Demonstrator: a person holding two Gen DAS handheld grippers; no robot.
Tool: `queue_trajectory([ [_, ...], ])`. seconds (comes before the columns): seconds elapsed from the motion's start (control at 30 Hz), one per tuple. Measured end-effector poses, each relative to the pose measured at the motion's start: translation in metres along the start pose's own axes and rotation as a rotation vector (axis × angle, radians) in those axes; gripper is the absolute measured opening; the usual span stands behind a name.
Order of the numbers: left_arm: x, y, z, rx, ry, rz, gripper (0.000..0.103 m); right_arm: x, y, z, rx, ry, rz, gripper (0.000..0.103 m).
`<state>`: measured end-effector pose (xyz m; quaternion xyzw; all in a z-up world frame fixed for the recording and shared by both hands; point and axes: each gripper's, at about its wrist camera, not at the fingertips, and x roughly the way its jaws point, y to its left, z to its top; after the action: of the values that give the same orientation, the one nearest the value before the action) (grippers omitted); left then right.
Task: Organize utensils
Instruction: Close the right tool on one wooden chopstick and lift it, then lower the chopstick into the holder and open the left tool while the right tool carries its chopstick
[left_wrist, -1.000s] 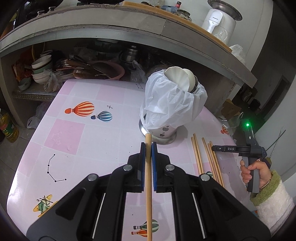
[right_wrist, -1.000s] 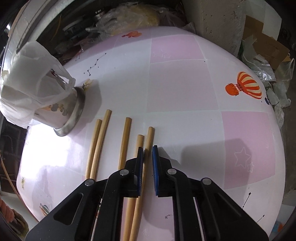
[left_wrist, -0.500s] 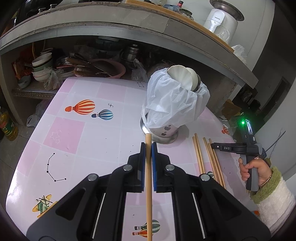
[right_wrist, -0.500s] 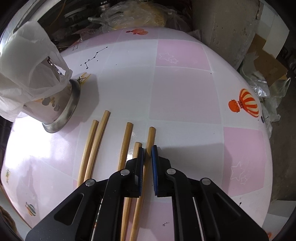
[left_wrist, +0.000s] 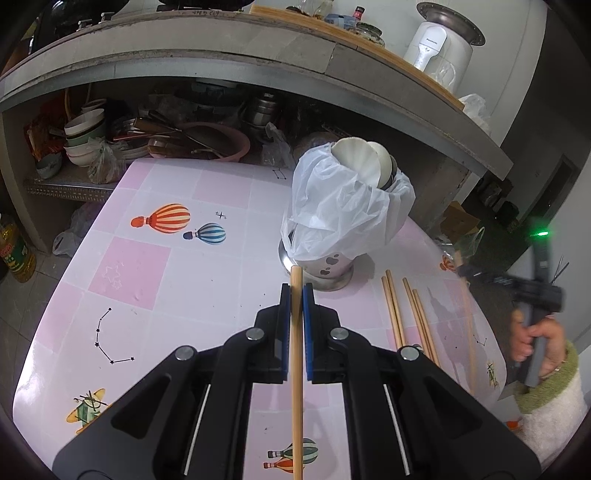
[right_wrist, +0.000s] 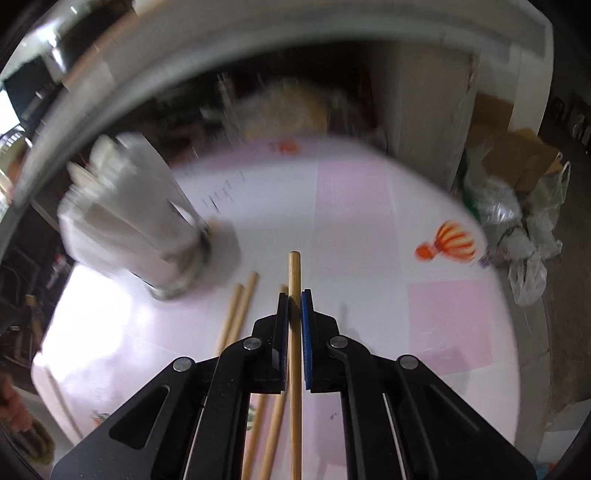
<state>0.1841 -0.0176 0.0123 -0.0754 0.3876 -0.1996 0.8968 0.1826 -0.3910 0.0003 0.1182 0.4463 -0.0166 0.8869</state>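
Chopsticks are what both tools hold; the left gripper (left_wrist: 295, 295) is clenched on one wooden chopstick (left_wrist: 296, 369), which runs straight out between the blue pads, its tip poking just past them toward the foot of the metal utensil holder (left_wrist: 325, 269); the holder stands upright on the pink-and-white checked table (left_wrist: 147, 280), draped in a white plastic bag (left_wrist: 343, 214), with pale spoon bowls (left_wrist: 356, 162) sticking out of its top. Right of the holder, four loose chopsticks (left_wrist: 410, 317) lie on the table, roughly parallel, near the holder's base but apart from it.

From the right wrist view, the right gripper (right_wrist: 294, 306) is clamped on a second chopstick (right_wrist: 294, 354), lifted clear of the cloth and pointing forward beyond the fingers; the background there is smeared with motion blur; the bagged holder (right_wrist: 136, 225) shows to the left, and the loose sticks (right_wrist: 236, 317) lie on the table below the gripper. In the left view the person's right hand (left_wrist: 543, 339) grips the tool's handle at the table's right edge.
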Motion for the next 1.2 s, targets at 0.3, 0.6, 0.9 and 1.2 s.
queue_trajectory([
  [0.3, -0.031, -0.003, 0.012, -0.001, -0.061, -0.046, 0.005, -0.124, 0.017, -0.001, -0.024, -0.276, 0.11, 0.007],
  [0.6, -0.088, -0.023, 0.063, 0.061, -0.229, -0.08, 0.005, -0.153, 0.033, -0.007, -0.024, -0.367, 0.187, 0.007],
  [0.9, -0.125, -0.05, 0.14, 0.11, -0.391, -0.097, 0.005, -0.156, 0.027, -0.007, -0.006, -0.392, 0.205, 0.007],
  [1.2, -0.091, -0.087, 0.187, 0.202, -0.422, -0.019, 0.005, -0.147, 0.021, -0.006, 0.002, -0.377, 0.225, 0.007],
])
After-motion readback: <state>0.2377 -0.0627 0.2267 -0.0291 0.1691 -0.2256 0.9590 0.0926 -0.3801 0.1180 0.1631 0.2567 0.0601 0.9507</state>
